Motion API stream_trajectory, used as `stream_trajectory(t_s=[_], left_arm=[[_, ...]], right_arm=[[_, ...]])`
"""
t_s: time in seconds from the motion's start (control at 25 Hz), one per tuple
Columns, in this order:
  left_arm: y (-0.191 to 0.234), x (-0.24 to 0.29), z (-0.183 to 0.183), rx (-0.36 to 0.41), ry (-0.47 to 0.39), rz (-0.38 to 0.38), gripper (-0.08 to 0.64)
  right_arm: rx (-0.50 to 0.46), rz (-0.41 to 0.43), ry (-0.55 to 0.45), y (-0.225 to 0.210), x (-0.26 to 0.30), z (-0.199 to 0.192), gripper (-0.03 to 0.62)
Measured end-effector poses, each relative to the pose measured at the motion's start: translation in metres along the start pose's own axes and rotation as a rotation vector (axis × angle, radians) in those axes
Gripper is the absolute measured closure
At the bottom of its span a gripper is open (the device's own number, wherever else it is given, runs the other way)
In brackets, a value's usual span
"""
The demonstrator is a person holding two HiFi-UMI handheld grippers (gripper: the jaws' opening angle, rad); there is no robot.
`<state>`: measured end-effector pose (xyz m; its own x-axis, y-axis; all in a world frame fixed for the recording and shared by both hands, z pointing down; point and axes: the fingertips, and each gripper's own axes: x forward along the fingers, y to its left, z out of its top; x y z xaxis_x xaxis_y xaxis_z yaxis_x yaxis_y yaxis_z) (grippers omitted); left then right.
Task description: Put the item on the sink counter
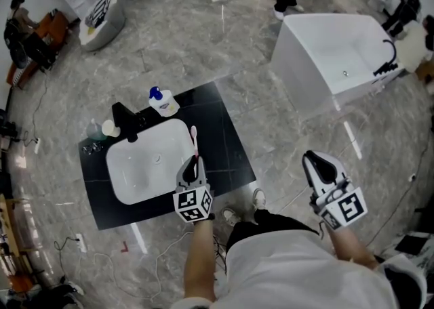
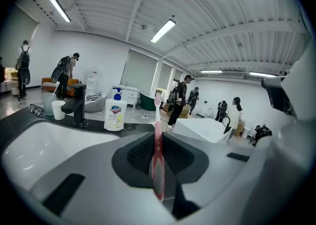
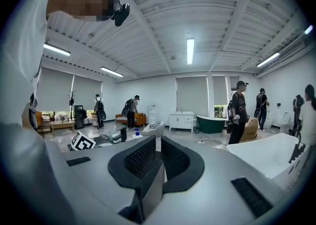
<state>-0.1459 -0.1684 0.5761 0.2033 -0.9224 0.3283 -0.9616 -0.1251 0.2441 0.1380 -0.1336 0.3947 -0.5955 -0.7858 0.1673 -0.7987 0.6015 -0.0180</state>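
Observation:
A pink toothbrush (image 1: 194, 139) stands upright between the jaws of my left gripper (image 1: 192, 164), which is shut on its handle (image 2: 157, 150). In the head view it hangs over the right rim of the white basin (image 1: 146, 162), which is set in the black sink counter (image 1: 227, 145). The brush head points up and away in the left gripper view. My right gripper (image 1: 319, 165) is held off to the right over the floor, well away from the counter. Its jaws (image 3: 159, 162) are shut with nothing between them.
A soap pump bottle (image 1: 163, 102), a black faucet (image 1: 124, 121) and a white cup (image 1: 108, 128) stand along the counter's back edge. A white bathtub (image 1: 339, 57) sits to the far right. Cables lie on the floor, and people stand in the distance.

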Motion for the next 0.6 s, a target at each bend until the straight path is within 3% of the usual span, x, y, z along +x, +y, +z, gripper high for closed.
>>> stream_trajectory(t_s=[0.6], left_arm=[[0.012, 0.03, -0.037, -0.039, 0.106, 0.014, 0.514]], right_arm=[[-0.003, -0.017, 0.015, -0.003, 0.003, 0.003, 0.535]])
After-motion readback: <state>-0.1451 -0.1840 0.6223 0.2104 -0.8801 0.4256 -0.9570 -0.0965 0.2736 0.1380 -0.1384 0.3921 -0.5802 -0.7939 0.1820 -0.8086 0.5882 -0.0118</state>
